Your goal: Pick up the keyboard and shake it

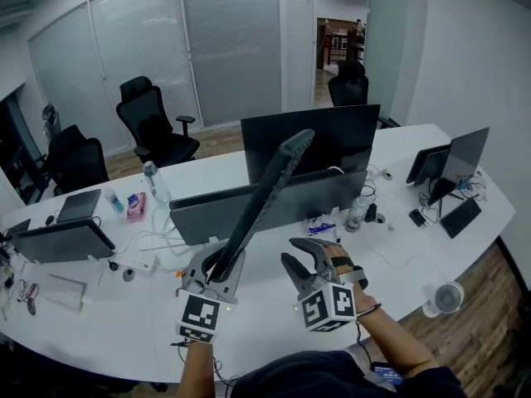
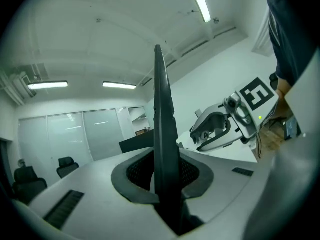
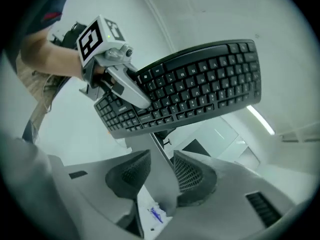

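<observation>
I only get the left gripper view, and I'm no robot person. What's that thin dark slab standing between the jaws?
Observer: A black keyboard, edge-on to you. The right gripper view shows its rows of keys.
Operator: Is it resting on anything?
Observer: No. In the head view the left gripper holds its lower end, and it slants up above the white desk.
Operator: Does the other gripper help?
Observer: No. The right gripper has its jaws apart, with nothing held between them.
</observation>
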`<state>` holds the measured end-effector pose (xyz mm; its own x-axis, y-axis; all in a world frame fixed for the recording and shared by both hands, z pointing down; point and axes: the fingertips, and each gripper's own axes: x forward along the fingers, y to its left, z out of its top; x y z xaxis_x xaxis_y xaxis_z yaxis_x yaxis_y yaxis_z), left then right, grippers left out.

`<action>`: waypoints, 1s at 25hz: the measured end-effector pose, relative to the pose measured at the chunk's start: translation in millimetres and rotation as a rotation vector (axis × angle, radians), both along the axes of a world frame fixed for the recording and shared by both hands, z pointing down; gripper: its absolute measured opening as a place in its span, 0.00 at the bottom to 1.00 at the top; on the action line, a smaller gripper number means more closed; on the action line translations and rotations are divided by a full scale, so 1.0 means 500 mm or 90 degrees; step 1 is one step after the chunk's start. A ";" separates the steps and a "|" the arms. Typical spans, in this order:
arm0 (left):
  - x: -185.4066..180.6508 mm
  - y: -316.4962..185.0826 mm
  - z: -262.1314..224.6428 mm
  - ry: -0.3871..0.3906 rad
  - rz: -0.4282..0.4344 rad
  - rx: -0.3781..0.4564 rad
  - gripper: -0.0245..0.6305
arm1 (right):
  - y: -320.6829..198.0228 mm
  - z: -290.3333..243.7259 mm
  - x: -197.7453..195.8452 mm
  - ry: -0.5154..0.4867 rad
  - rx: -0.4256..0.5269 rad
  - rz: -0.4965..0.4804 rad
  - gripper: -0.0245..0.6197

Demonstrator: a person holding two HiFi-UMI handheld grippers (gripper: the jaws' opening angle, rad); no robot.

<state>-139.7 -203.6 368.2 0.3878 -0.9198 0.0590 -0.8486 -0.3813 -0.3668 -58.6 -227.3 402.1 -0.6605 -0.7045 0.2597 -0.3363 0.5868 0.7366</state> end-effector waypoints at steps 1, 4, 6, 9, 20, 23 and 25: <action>0.002 0.003 -0.004 0.017 0.012 0.003 0.17 | 0.001 -0.001 -0.001 -0.020 -0.022 -0.006 0.27; 0.008 0.011 -0.018 0.052 0.043 0.012 0.17 | -0.001 -0.006 0.001 -0.051 -0.053 -0.014 0.27; 0.010 0.016 -0.022 0.071 0.062 0.013 0.17 | -0.003 -0.008 0.002 -0.065 -0.063 -0.016 0.27; 0.015 0.024 -0.029 0.115 0.087 0.011 0.17 | -0.001 -0.006 0.000 -0.104 -0.110 -0.036 0.27; 0.051 0.065 -0.059 0.227 0.219 0.020 0.17 | 0.031 0.008 -0.008 -0.229 -0.326 -0.157 0.27; 0.057 0.084 -0.067 0.245 0.266 0.031 0.17 | 0.045 -0.010 -0.012 -0.279 -0.378 -0.204 0.27; 0.061 0.095 -0.073 0.259 0.291 0.034 0.17 | 0.052 -0.018 -0.011 -0.300 -0.396 -0.225 0.30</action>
